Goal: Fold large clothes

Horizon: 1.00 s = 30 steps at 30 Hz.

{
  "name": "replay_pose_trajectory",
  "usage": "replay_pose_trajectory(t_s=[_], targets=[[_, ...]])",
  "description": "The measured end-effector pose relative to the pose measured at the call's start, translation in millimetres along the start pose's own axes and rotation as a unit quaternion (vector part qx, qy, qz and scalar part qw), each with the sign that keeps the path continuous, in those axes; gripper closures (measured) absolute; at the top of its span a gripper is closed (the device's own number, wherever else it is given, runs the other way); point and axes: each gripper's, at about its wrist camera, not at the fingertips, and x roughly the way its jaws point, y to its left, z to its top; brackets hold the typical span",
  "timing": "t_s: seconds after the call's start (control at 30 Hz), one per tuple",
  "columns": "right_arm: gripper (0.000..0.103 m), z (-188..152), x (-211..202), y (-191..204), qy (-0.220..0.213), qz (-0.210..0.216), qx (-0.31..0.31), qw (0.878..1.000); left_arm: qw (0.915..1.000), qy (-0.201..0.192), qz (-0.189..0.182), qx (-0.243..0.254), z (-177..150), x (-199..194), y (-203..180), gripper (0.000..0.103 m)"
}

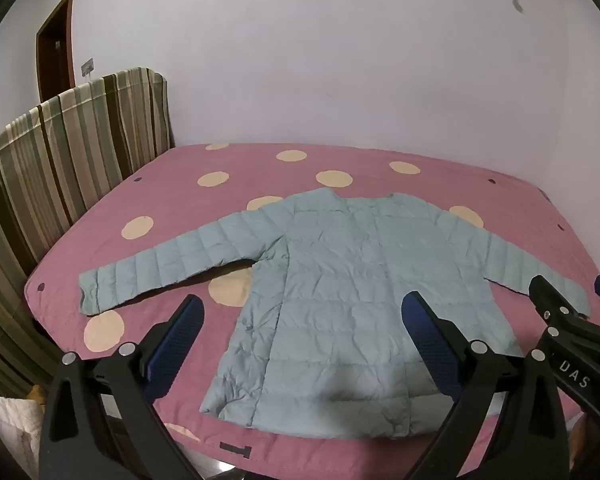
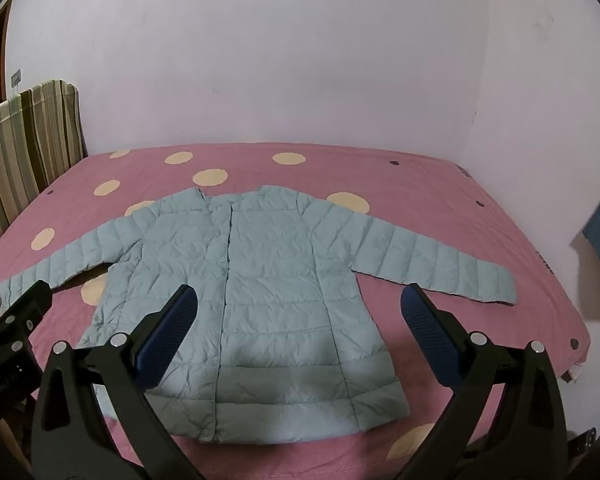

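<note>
Left wrist: one jacket (image 1: 340, 280), two grippers

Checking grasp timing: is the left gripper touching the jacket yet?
Apart. In the left wrist view the left gripper hangs wide open above the jacket, its shadow falling on the hem below the fingers, nothing between them.

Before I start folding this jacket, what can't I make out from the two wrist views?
- Jacket right cuff: left wrist view, behind the right gripper.
- Left cuff: right wrist view, partly behind the left gripper.
- Hem corners: both views, behind blue pads.
- Jacket underside: against the bedspread.
</note>
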Motion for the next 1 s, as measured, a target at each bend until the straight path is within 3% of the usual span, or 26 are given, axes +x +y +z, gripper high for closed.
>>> replay_pose_trajectory(t_s=[1.0], targets=[[0.002,0.6,-2.4,0.6,0.0,0.0,-0.001,1.0,1.0,0.005,0.0,-0.006,0.4,-1.0,3.4,0.005]])
